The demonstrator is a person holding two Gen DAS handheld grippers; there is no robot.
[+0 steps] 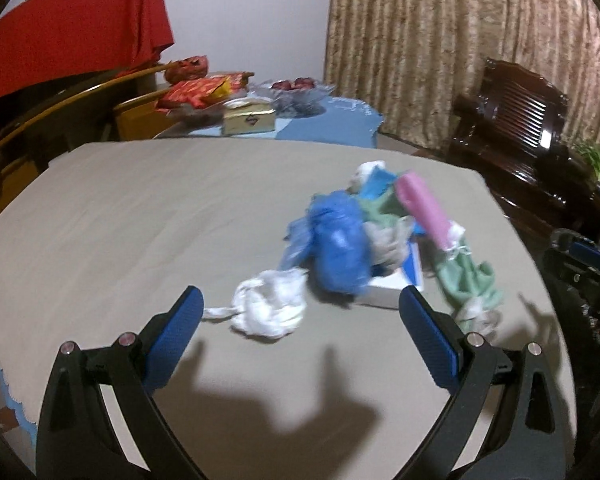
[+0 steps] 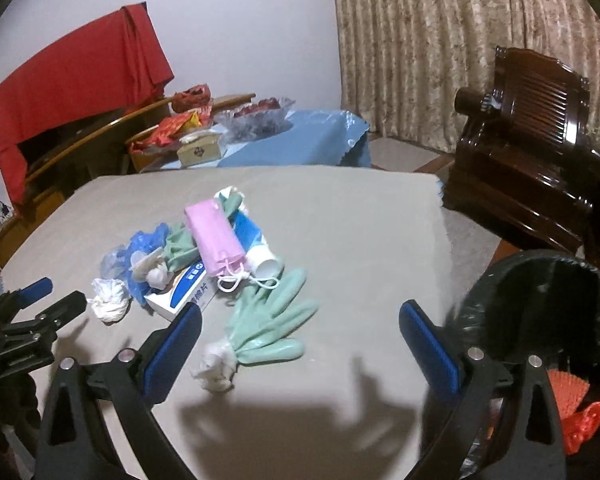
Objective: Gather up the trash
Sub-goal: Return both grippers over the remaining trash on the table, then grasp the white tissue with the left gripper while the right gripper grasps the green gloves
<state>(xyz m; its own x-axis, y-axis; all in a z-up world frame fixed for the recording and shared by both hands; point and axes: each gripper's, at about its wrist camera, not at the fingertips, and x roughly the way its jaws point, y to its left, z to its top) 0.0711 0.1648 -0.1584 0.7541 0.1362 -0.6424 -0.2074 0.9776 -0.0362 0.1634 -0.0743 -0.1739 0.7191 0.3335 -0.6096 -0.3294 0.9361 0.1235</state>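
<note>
Currently: left gripper (image 1: 300, 312) fingers spread, empty, above bare cloth short of white wad (image 1: 269, 307) | right gripper (image 2: 300, 320) spread, empty, over green glove (image 2: 272, 322) | trash pile (image 2: 204, 248) mid-table | table (image 2: 360, 220) right half bare | lined bin (image 2: 540, 320) beyond right edge

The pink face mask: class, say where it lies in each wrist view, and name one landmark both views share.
Left wrist view: the pink face mask lies right of centre, at the far right of the trash pile.
Right wrist view: it lies left of centre, on top of the pile.
Shared landmark: the white and blue box just in front of it.
</note>
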